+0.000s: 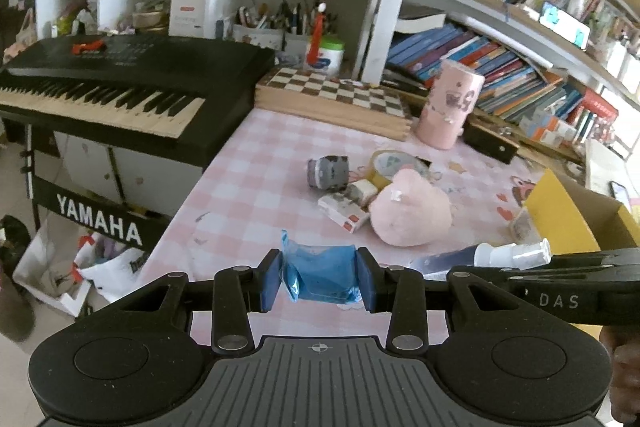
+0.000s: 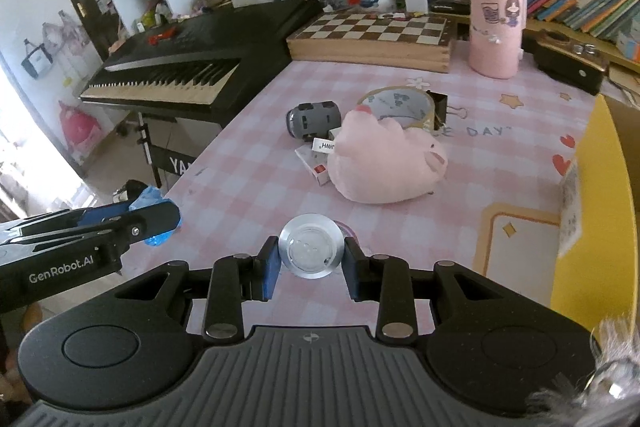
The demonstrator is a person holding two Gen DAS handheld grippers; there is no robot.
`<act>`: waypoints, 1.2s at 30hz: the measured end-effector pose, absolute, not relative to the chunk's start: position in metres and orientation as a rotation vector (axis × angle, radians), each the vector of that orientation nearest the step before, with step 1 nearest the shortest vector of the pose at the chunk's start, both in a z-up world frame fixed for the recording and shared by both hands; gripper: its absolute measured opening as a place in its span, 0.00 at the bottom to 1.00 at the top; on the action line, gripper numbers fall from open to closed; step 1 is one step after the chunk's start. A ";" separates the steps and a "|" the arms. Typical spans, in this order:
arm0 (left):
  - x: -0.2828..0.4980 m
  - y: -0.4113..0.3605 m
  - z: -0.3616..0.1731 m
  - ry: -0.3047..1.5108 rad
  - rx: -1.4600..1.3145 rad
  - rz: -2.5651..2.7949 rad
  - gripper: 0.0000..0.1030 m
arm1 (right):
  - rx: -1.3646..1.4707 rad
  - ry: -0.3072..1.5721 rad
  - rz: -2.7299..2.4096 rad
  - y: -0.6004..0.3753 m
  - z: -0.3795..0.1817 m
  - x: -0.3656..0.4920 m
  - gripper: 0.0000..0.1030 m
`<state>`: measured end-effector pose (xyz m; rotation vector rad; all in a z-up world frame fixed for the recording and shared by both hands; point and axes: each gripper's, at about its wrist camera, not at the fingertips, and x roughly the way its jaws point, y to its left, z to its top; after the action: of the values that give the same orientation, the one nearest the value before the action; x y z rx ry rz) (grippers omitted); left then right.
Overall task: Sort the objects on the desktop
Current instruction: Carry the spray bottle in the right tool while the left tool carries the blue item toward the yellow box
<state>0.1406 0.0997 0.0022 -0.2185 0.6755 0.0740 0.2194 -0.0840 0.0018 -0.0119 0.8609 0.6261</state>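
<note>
Now carrying: left gripper [image 1: 320,277] pinching crinkled blue plastic packet [image 1: 320,275], right gripper [image 2: 310,261] pinching round silver-capped bottle [image 2: 312,247]; next, drop both into yellow cardboard box [image 2: 588,211] right of pink plush toy [image 2: 384,163]

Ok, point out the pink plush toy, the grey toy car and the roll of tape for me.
Pink plush toy [image 2: 384,163], right wrist view, middle of its body.
Grey toy car [image 2: 314,119], right wrist view, its underside between the wheels.
Roll of clear tape [image 2: 394,103], right wrist view, upper face of the roll.
</note>
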 end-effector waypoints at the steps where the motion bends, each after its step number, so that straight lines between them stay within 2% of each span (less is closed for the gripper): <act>1: 0.138 0.099 0.003 0.672 -0.216 0.066 0.36 | -0.010 0.858 0.621 -0.085 0.003 0.215 0.29; 36: 0.020 0.094 0.006 0.664 -0.155 -0.074 0.36 | 0.022 0.850 0.518 -0.090 0.007 0.063 0.29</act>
<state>0.0196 0.0937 0.0055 -0.1553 0.6640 -0.0743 0.0633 -0.0897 0.0065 0.0216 0.8499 0.5182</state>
